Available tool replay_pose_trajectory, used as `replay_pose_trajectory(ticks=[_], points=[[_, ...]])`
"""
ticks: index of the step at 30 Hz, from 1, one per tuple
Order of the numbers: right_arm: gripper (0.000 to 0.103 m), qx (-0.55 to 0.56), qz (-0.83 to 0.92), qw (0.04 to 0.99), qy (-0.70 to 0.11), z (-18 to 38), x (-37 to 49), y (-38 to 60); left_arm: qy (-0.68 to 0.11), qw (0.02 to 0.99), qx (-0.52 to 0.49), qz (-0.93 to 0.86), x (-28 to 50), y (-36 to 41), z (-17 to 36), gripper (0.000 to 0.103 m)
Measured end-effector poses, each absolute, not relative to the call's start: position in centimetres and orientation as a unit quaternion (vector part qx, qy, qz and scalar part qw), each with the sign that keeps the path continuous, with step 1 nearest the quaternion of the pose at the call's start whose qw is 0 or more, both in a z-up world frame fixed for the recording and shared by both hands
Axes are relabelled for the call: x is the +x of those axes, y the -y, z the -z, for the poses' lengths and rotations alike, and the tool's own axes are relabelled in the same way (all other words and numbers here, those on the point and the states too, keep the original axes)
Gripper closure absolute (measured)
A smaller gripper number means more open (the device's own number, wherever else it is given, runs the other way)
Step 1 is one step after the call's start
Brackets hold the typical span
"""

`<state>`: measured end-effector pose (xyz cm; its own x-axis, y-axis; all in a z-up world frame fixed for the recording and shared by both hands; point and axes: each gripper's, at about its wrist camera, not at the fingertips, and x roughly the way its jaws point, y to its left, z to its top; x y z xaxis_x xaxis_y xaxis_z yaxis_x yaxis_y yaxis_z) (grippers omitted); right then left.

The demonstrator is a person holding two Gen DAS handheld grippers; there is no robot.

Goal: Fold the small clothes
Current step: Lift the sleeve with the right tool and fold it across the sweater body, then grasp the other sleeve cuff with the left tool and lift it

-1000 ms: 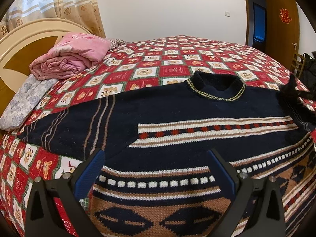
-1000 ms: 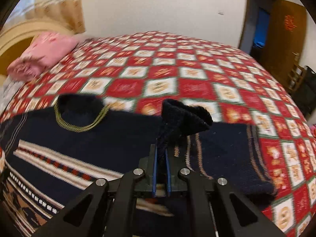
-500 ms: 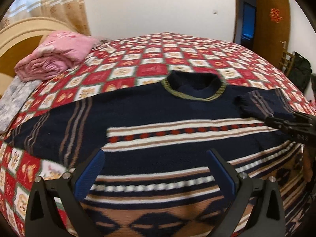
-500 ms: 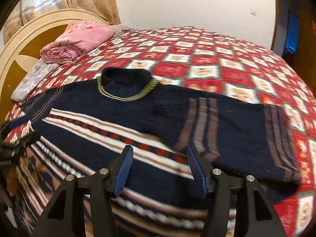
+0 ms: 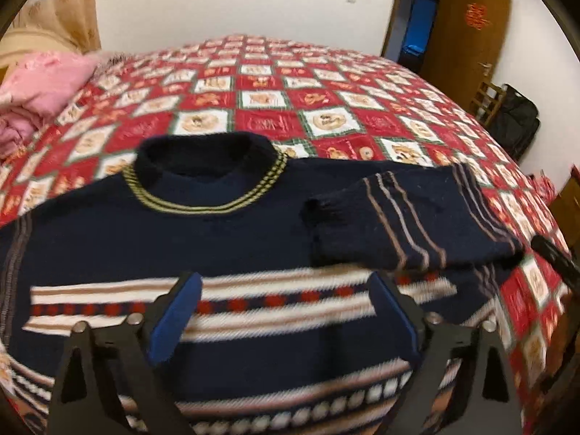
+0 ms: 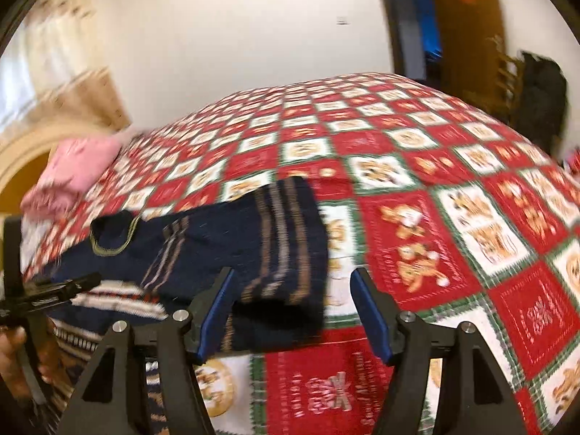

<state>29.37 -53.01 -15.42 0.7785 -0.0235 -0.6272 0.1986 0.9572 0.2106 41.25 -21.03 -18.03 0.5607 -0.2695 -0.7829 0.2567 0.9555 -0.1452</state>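
Note:
A small navy knitted sweater (image 5: pixel 152 239) with white, red and tan bands lies flat on the bed, collar (image 5: pixel 206 174) away from me. Its right sleeve (image 5: pixel 402 217) is folded in across the chest. My left gripper (image 5: pixel 286 315) is open and empty, hovering over the sweater's chest bands. My right gripper (image 6: pixel 293 311) is open and empty, just above the folded sleeve's outer fold (image 6: pixel 279 243) at the sweater's right side. The left gripper shows at the left edge of the right wrist view (image 6: pixel 47 293).
The bed carries a red, white and green checked quilt (image 5: pixel 326 101) with bear prints. A pink folded blanket (image 5: pixel 40 90) lies at the head end by the cream headboard (image 6: pixel 21 152). A brown door (image 5: pixel 464 36), a chair and a black bag (image 5: pixel 514 119) stand beyond the bed's right side.
My right gripper laid the right sleeve across the chest, let go, opened, and drew back to the right. My left gripper moved forward and right over the sweater, staying open.

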Motion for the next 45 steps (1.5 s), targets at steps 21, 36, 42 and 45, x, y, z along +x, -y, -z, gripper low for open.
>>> replay_pose_trajectory(ticks=[21,36,42,45], points=[[0.037,0.176,0.061,0.924,-0.335,18.1,29.4,54.0,-0.473,0.864,-0.045,0.167,45.0,25.6,19.8,0.091],[0.035,0.155,0.027,0.938,-0.308,16.9,28.7,52.6,-0.417,0.893,-0.036,0.163,43.0,18.9,11.7,0.092],[0.034,0.107,-0.002,0.949,-0.297,16.5,28.4,50.2,-0.415,0.898,-0.026,0.144,42.5,15.6,11.6,0.092],[0.033,0.087,-0.022,0.952,-0.294,16.5,28.2,49.0,-0.414,0.900,-0.031,0.133,42.6,14.0,11.6,0.092]])
